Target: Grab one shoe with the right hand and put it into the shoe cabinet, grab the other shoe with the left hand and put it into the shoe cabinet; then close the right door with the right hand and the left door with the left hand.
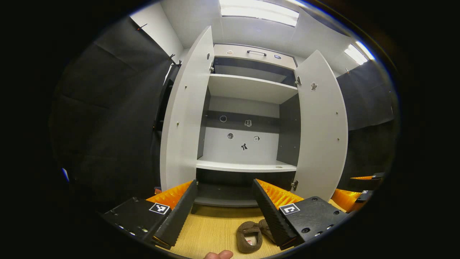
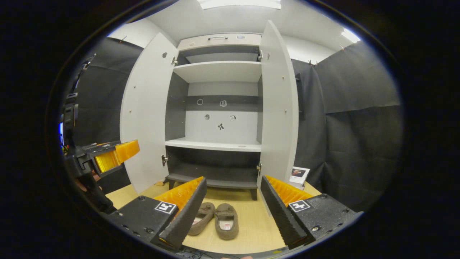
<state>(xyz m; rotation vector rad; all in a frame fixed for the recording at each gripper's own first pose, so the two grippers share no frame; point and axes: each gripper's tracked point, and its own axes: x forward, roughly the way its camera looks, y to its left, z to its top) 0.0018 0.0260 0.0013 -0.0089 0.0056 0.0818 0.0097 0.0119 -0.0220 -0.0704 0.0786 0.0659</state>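
Both shoes sit side by side on the wooden floor [image 2: 251, 223] in front of the shoe cabinet [image 2: 219, 144], both doors swung open, shelves bare; nothing has been stowed yet. Your right gripper [image 2: 233, 212] is spread wide and holds nothing; your left gripper [image 1: 224, 212] is likewise wide and empty. Start with the right shoe [image 2: 227, 220]: lower the fingers over it and close across its narrow width, not its length. The left shoe [image 2: 203, 217] lies touching or nearly so, so take care not to pinch both. Long axes run toward the cabinet, toes apparently pointing at it, openings facing up.
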